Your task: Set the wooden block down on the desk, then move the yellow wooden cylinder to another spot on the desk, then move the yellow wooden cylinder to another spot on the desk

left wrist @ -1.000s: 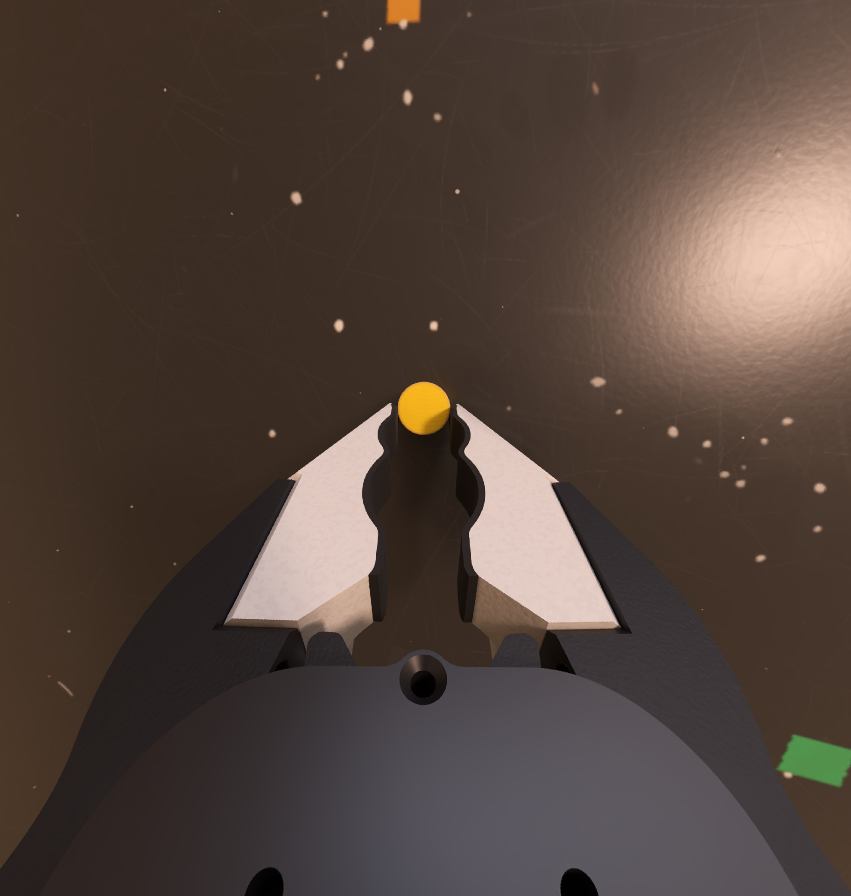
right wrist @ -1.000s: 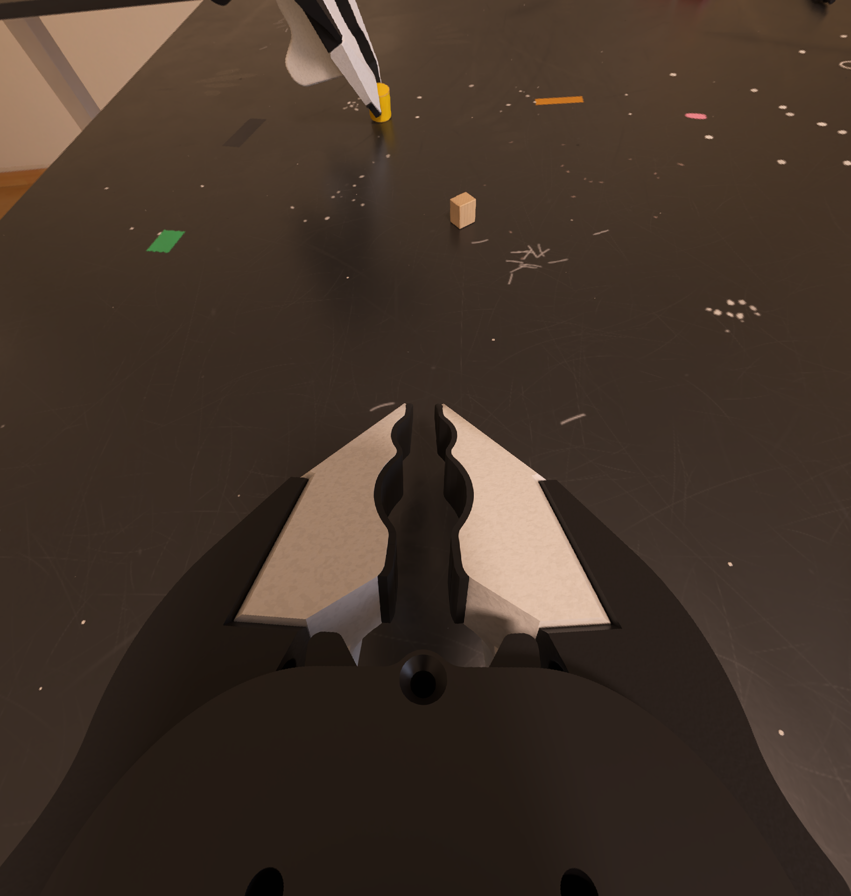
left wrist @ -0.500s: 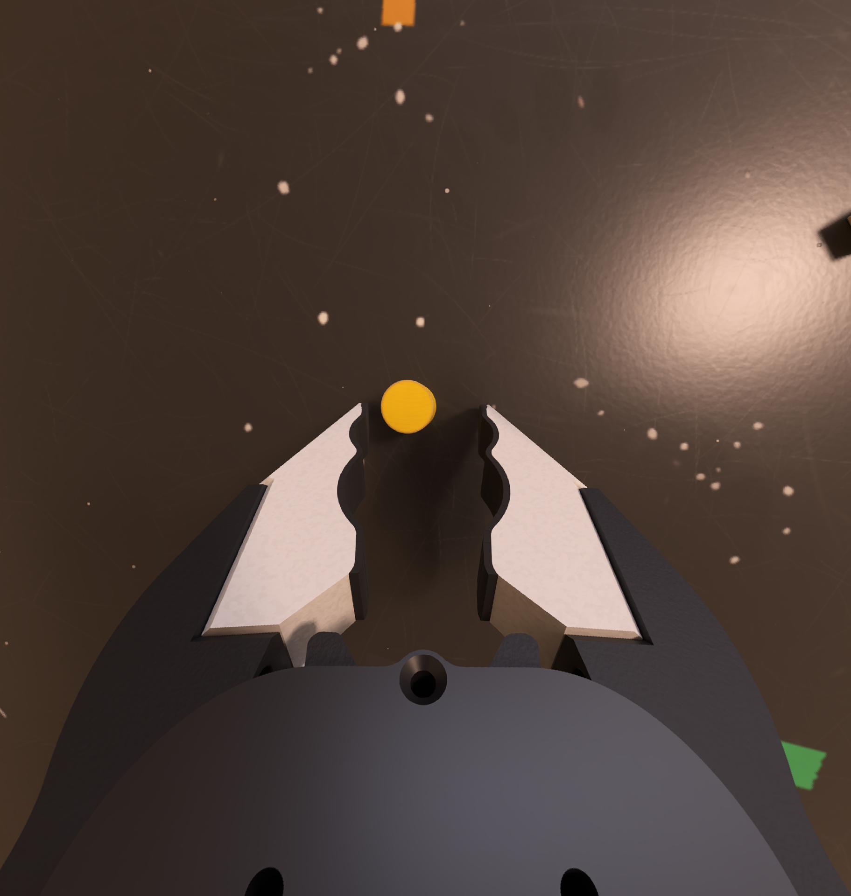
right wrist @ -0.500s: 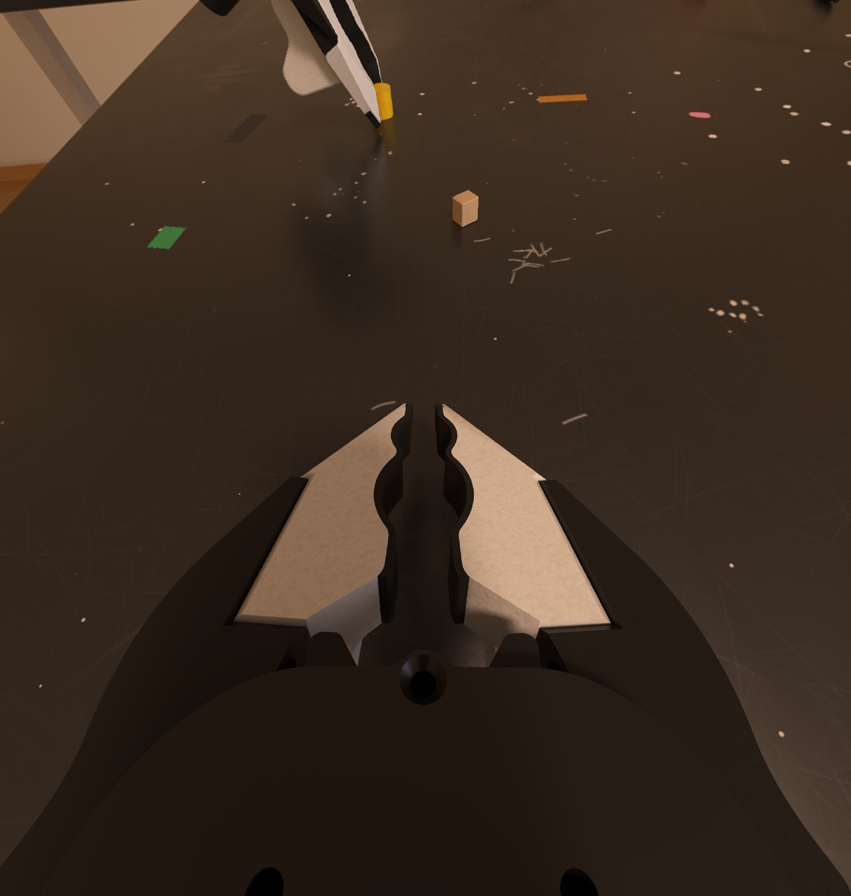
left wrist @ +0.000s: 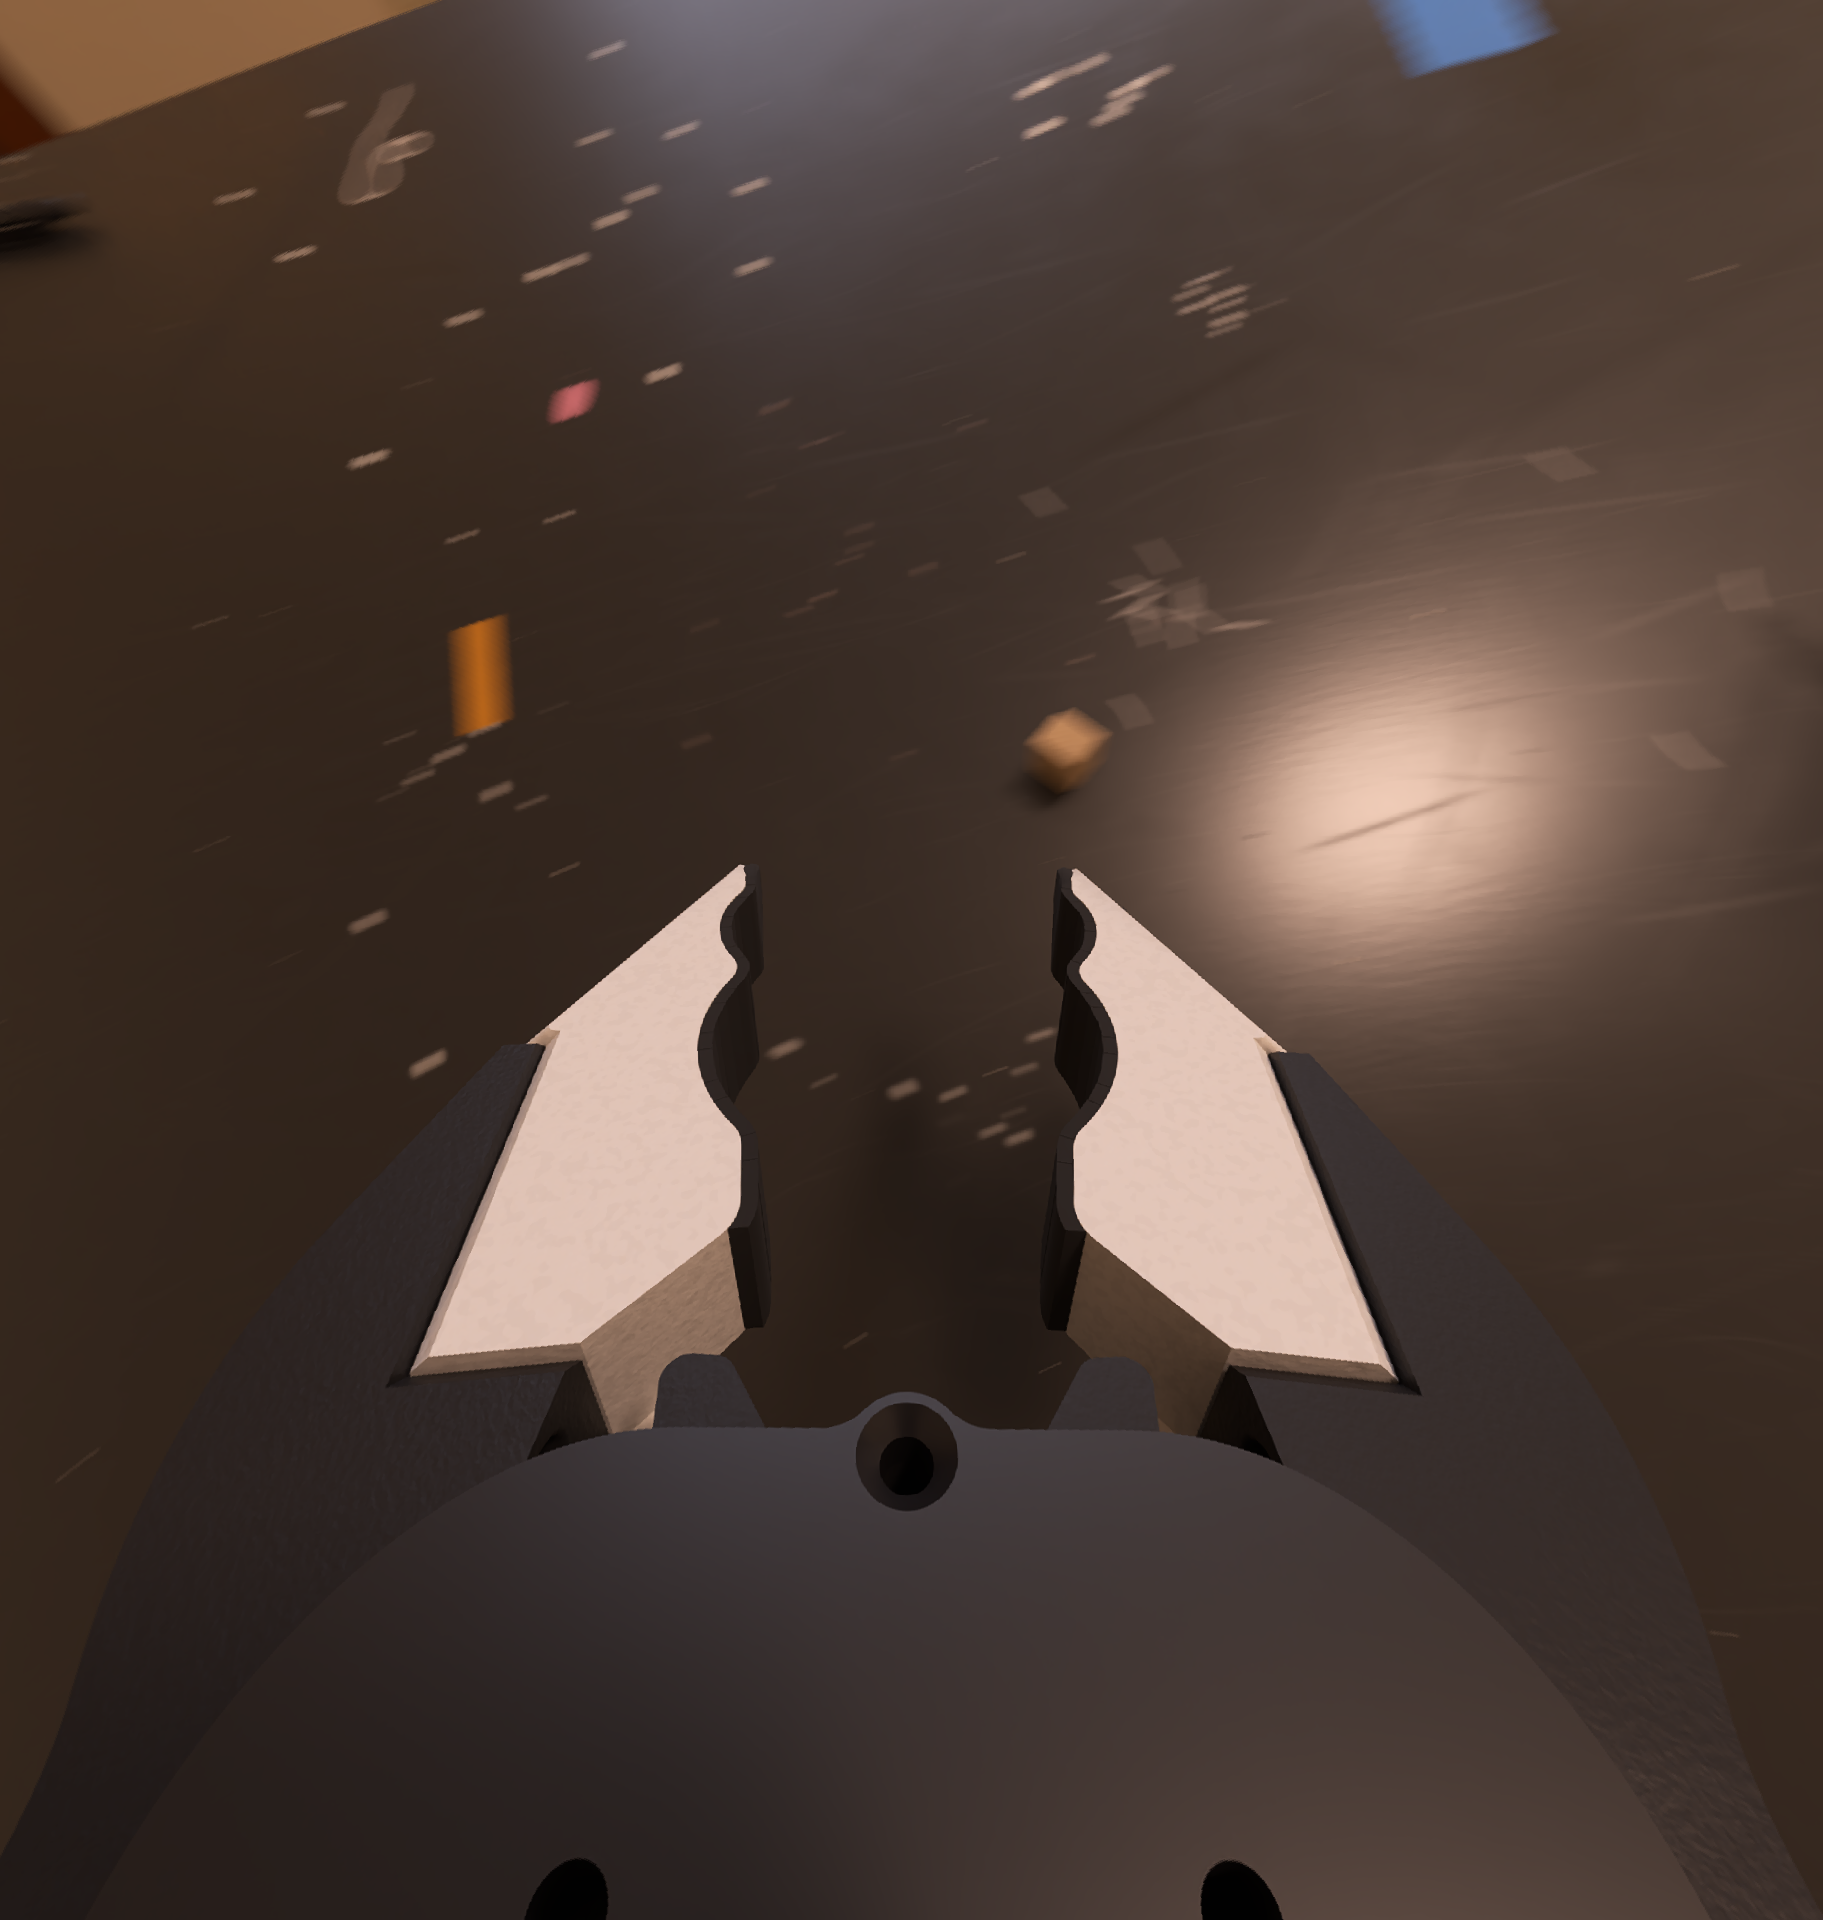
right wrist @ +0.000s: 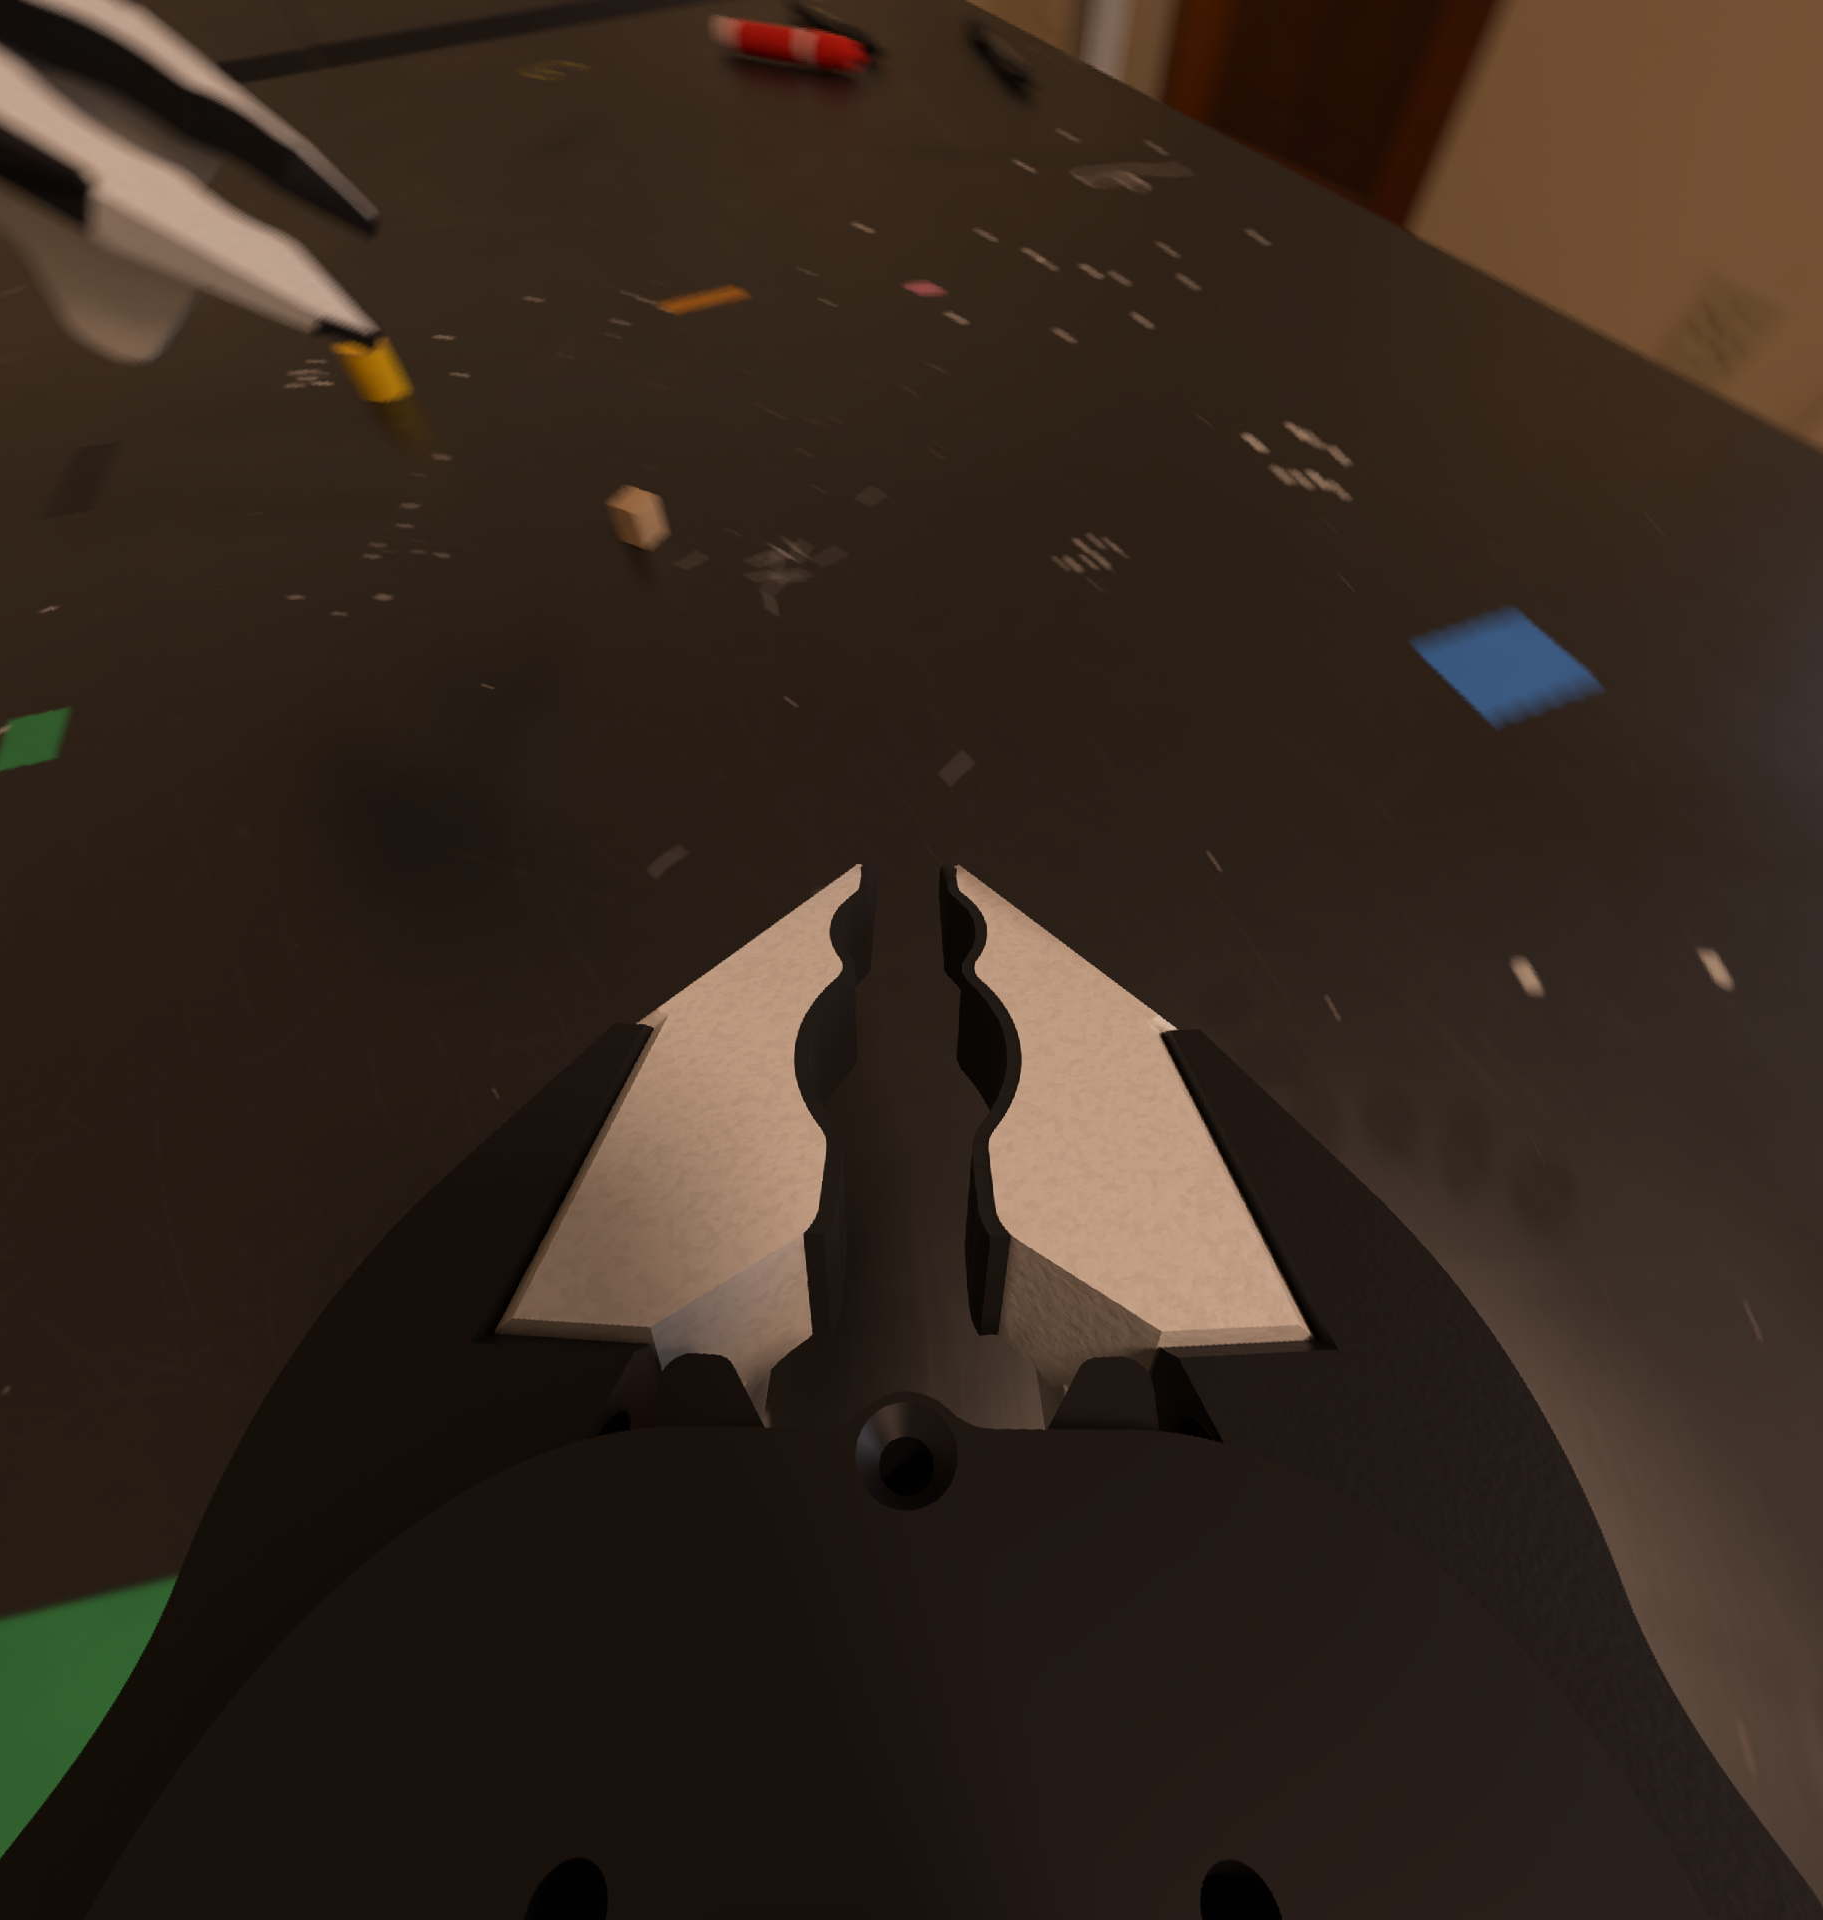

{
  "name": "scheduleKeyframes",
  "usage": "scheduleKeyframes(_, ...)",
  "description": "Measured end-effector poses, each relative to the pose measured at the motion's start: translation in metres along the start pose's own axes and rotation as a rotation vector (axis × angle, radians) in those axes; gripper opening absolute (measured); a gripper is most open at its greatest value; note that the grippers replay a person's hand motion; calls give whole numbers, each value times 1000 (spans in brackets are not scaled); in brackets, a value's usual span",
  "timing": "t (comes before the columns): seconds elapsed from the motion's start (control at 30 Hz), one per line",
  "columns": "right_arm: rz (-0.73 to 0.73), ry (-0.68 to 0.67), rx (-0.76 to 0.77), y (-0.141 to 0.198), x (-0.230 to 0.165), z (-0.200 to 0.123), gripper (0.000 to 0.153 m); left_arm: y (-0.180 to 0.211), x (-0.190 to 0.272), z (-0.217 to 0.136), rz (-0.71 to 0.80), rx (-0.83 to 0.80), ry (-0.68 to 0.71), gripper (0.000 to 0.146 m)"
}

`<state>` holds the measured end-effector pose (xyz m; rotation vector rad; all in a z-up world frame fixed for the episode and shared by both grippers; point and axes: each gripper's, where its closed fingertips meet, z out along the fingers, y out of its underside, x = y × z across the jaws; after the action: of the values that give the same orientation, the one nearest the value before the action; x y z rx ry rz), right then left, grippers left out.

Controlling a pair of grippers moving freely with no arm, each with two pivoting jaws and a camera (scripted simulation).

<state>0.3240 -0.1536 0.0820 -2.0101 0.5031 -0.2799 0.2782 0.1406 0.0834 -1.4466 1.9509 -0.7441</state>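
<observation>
The yellow wooden cylinder (right wrist: 372, 369) stands on the dark desk (right wrist: 1094, 727) at the far left of the right wrist view. The left gripper (right wrist: 361, 281) hovers just over it there, with one fingertip close to its top. In its own view my left gripper (left wrist: 905, 883) is open and empty, and the cylinder is out of sight. The small wooden block (left wrist: 1066, 750) rests on the desk ahead and to the right of it; the block (right wrist: 639, 516) also shows in the right wrist view. My right gripper (right wrist: 904, 878) is shut on nothing, low over the desk.
Flat tape patches lie on the desk: orange (left wrist: 479, 673), pink (left wrist: 574, 400), blue (right wrist: 1504, 665) and green (right wrist: 32, 738). A red and white object (right wrist: 793, 42) lies at the far end. The desk's right edge (right wrist: 1509, 312) runs diagonally.
My left gripper opened, let go of the yellow cylinder, then tilted up so the cylinder left its view. My right gripper's view swung to the right; both views are now blurred by motion.
</observation>
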Motion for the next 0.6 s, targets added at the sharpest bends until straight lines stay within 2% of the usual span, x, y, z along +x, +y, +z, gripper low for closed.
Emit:
scheduleKeyframes(0.1, 140, 137, -16, 26, 33, -35, 13, -12, 54, 18, 13, 74, 172, 52)
scheduleKeyframes(0.23, 207, 264, -68, 61, 67, -67, 15, -23, 81, 47, 72, 57, 199, 42)
scheduleKeyframes(0.33, 196, 271, -113, 74, 70, -72, 15, -42, 94, 59, 70, 81, 231, 36)
scheduleKeyframes(0.43, 164, 265, -162, 80, 68, -68, 18, -62, 96, 64, 44, 117, 267, 35)
scheduleKeyframes(0.6, 121, 247, -189, 82, 66, -61, 18, -76, 80, 76, 22, 110, 231, 35)
